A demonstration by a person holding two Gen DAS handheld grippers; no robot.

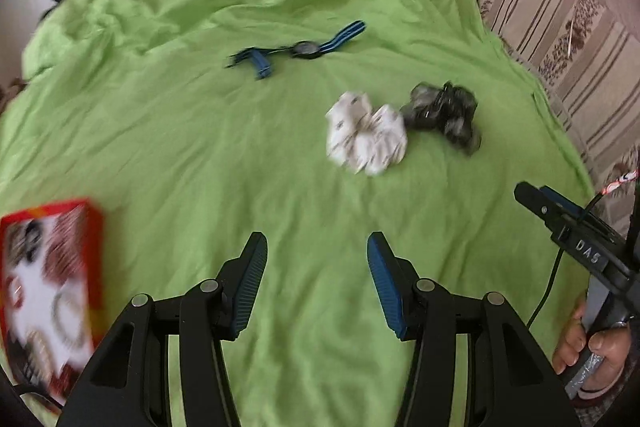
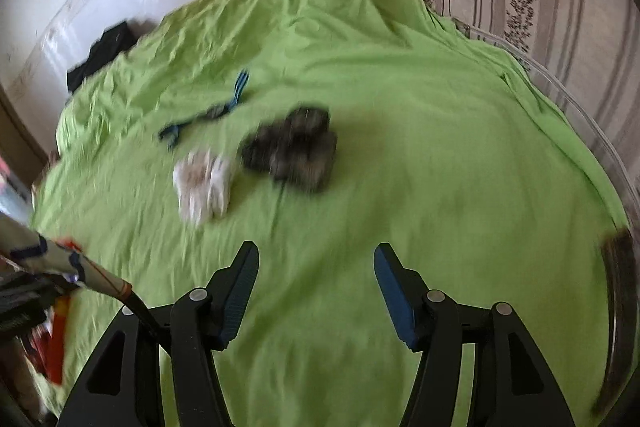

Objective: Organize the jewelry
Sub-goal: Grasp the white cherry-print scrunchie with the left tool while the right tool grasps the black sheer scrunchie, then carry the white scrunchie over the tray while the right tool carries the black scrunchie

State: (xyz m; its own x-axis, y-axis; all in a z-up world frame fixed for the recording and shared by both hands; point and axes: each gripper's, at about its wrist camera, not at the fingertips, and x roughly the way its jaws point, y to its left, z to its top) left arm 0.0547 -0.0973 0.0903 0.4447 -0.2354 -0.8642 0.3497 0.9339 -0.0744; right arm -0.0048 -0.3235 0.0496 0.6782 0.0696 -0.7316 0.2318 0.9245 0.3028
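Both grippers, left (image 1: 317, 255) and right (image 2: 316, 267), hover level above the green bedsheet (image 1: 200, 147) with jaws wide and empty. Beyond them lie a white scrunchie (image 1: 366, 139), a dark scrunchie (image 1: 442, 113) touching it, and a blue-strapped watch (image 1: 296, 51) farther off; the red jewelry box (image 1: 48, 279) sits left of the left gripper.

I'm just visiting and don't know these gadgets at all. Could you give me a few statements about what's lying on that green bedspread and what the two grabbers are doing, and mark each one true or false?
1. Both grabbers are empty, jaws apart. True: the left gripper and the right gripper hold nothing.
2. The white scrunchie lies right beside the dark scrunchie. True.
3. The blue-strapped watch sits inside the red box. False: it lies on the green bedspread, beyond the scrunchies.
4. The red box is at the right gripper's side of the bed. False: it is at the far left of the left wrist view.
5. The bedspread is blue. False: it is bright green.
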